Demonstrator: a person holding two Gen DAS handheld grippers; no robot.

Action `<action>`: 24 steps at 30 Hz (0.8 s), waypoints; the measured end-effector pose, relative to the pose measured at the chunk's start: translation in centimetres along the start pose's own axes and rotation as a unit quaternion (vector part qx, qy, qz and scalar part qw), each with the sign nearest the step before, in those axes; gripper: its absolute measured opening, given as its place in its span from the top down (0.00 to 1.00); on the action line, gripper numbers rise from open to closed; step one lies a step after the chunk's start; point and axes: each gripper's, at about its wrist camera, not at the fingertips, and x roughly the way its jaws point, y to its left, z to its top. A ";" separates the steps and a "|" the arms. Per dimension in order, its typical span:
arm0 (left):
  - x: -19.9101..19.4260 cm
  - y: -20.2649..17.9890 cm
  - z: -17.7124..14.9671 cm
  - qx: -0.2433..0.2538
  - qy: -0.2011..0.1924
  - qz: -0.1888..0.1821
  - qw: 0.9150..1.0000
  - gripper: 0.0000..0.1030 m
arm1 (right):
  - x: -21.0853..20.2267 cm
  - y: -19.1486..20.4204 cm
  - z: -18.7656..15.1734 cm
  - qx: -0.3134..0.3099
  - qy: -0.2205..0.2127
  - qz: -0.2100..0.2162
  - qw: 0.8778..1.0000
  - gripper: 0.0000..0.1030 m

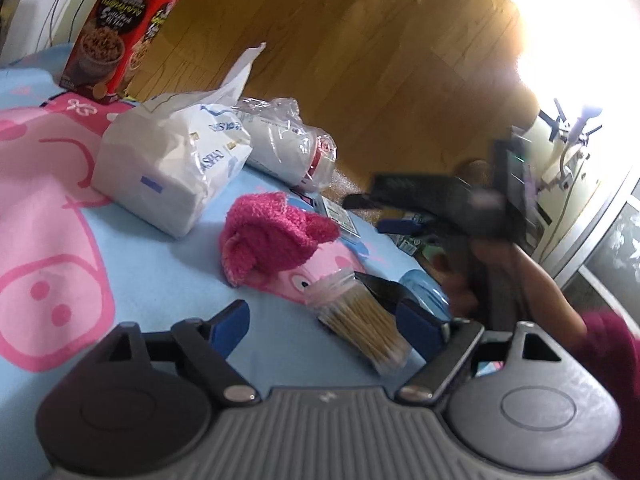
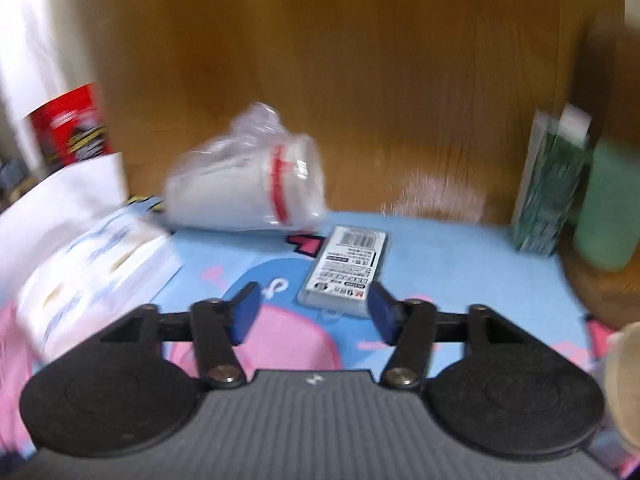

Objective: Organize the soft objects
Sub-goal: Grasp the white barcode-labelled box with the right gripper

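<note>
Both tools gape with nothing held, the left tool (image 1: 326, 322) near a pink fuzzy sock (image 1: 276, 236), the right tool (image 2: 314, 312) over a small labelled box (image 2: 346, 270).

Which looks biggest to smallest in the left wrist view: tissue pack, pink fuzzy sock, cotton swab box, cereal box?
1. tissue pack
2. pink fuzzy sock
3. cereal box and cotton swab box: look alike in size; the cereal box stands farther off, so I won't rank them.
</note>
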 end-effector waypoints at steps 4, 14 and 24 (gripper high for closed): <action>0.4 -0.5 -0.1 0.014 0.005 0.011 1.000 0.20 | 4.3 -1.2 1.2 0.056 0.042 -0.030 0.997 0.26; 1.0 -0.4 -0.1 0.004 0.019 0.019 1.000 0.20 | 4.7 0.5 -0.1 -0.008 0.037 -0.056 0.998 0.42; 1.2 -0.6 -0.2 0.011 0.021 0.024 0.999 0.19 | -7.4 -1.6 -2.5 0.014 -0.017 0.057 0.998 0.87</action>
